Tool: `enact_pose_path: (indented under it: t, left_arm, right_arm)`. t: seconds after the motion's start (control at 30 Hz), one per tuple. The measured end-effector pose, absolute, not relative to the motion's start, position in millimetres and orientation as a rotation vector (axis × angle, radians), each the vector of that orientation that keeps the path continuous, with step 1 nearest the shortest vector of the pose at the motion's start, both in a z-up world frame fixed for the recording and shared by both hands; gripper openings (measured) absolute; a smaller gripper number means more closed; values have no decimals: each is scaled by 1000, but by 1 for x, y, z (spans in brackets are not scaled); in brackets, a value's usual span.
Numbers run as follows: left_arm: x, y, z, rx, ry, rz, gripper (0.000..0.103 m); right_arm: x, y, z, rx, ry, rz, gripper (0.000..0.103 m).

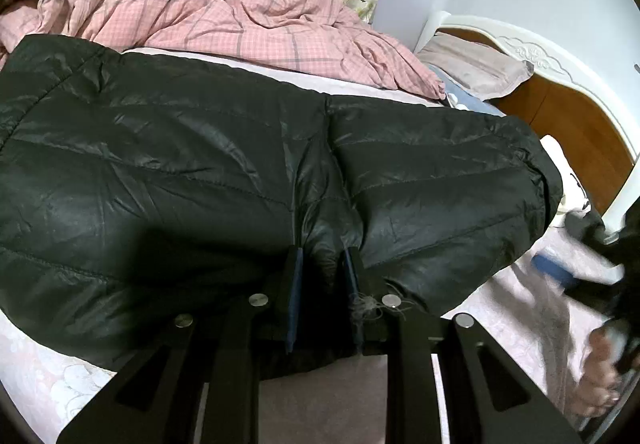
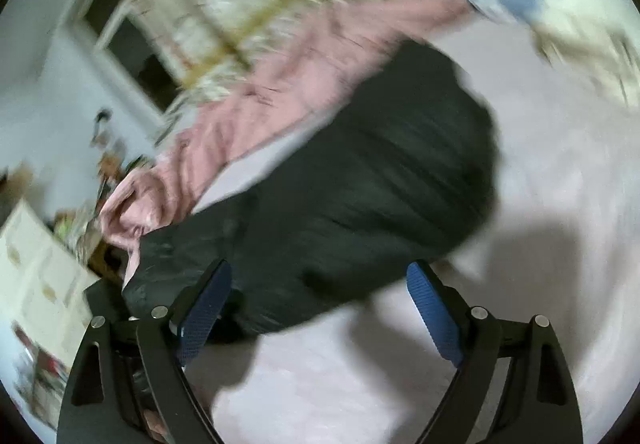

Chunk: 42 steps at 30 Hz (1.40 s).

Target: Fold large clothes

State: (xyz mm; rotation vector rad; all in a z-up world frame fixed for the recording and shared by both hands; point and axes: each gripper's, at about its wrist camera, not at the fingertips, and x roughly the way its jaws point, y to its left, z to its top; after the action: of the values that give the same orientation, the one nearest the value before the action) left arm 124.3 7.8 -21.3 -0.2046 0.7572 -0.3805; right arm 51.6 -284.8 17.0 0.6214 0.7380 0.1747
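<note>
Left claw pinches the jacket's near hem; right claw hangs released above the bed.

The left claw is clenched on a pleat of the black puffer jacket, at the near edge where a centre seam meets the hem. The right claw gapes wide with nothing between its blue pads; its view is smeared, the jacket's edge lying just ahead of it. The jacket lies spread across the pale bed sheet, the pink checked quilt bunched behind it. The shell looks slick and puffy, so that narrow pinch may slip when lifted, and a one-sided pull would likely drag the jacket askew or spring a fold open.
</note>
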Motion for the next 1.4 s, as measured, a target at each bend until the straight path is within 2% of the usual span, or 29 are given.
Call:
enact_pose_path:
  t: [0.07,0.13,0.17,0.3,0.37,0.4,0.43,0.47,0.5,0.53,0.57,0.63,0.7,0.77,0.83,0.93,1.03,1.13,1.4]
  left_arm:
    - [124,8,-21,-204,757,-381,21]
    - [124,8,-21,-206,754,-382,21]
    - [123,9,-20,-209,744,-381,21]
    - [118,11,-16,-221,716,-395,21]
    - [117,10,-15,-217,710,-398,22]
    - [116,9,-13,-212,703,-400,22]
    - [113,9,-9,-202,688,-399,23]
    - [109,9,-4,-180,671,-383,25]
    - [103,9,4,-132,643,-334,27]
    - [95,12,14,-85,592,-271,34]
    - [83,17,27,-40,510,-193,47]
    - [60,34,56,-9,351,-78,65]
    - [49,58,75,-49,295,-10,71]
    - [53,78,77,-84,347,40,73]
    - [64,93,63,-128,429,37,73]
    - [93,100,27,-209,637,-88,70]
    - [110,88,-3,-263,769,-236,35]
    - [112,79,-7,-219,733,-229,25]
    - [112,79,-3,-262,714,-265,22]
  right_arm:
    - [58,-301,-4,724,744,97,91]
    - [58,-312,-11,808,649,21,91]
    - [62,-313,-9,815,603,-25,91]
    - [97,-306,-5,812,605,43,88]
    - [109,-307,-8,838,599,-1,62]
    - [114,-308,-11,856,601,-7,55]
    - [118,-309,-12,862,603,0,37]
    - [118,-308,-8,847,610,4,31]
    - [114,-306,1,812,603,14,30]
    - [108,-310,12,766,585,30,28]
    - [101,-312,28,695,563,38,28]
    - [95,-317,59,573,543,15,28]
    - [92,-330,86,444,548,-23,28]
    - [91,-340,104,294,543,-78,28]
    - [91,-340,120,126,532,-157,28]
    - [95,-326,143,60,534,-149,28]
    - [95,-306,160,28,496,-127,29]
    - [86,-269,172,34,433,-64,30]
    - [73,-144,154,-31,393,258,30]
